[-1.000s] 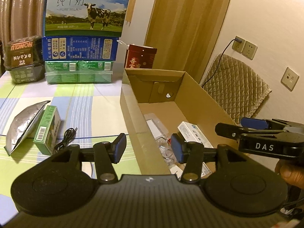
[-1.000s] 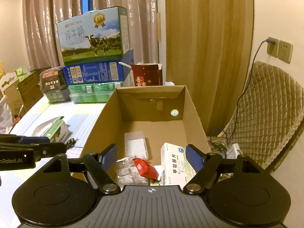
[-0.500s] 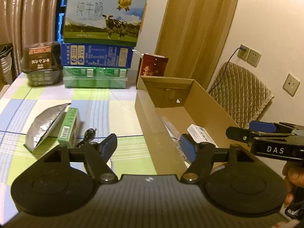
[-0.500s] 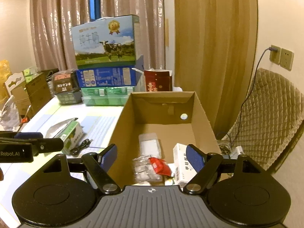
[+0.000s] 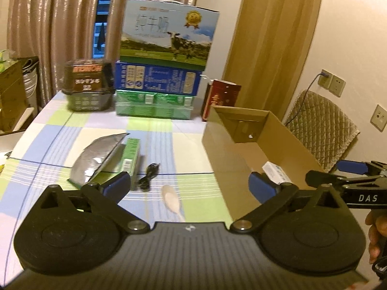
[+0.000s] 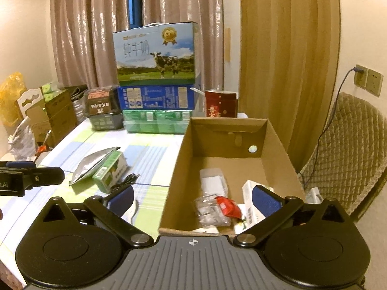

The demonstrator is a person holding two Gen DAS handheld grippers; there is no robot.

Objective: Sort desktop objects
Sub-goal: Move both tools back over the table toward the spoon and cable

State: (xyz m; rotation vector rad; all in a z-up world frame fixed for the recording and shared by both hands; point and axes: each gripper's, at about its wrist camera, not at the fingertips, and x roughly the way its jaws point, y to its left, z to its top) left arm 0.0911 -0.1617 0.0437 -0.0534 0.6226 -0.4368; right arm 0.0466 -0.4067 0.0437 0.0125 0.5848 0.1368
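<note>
The small green cardboard carton (image 5: 129, 160), lying on the checked surface (image 5: 164, 133) left of the open brown cardboard box (image 5: 285, 130), looks light and stiff, best pinched across its narrow sides, while both tools (image 5: 188, 183) (image 6: 192, 197) are opening, nothing between them.

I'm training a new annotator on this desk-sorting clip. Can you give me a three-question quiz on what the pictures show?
1. True or false: the red packet lies inside the cardboard box.
2. What lies directly under the silver foil pouch? A) black cable B) green carton C) white spoon
3. Fill in: between the green carton and the white spoon lies a coiled black ____.

Key: 1 true; 2 B; 3 cable.
</note>
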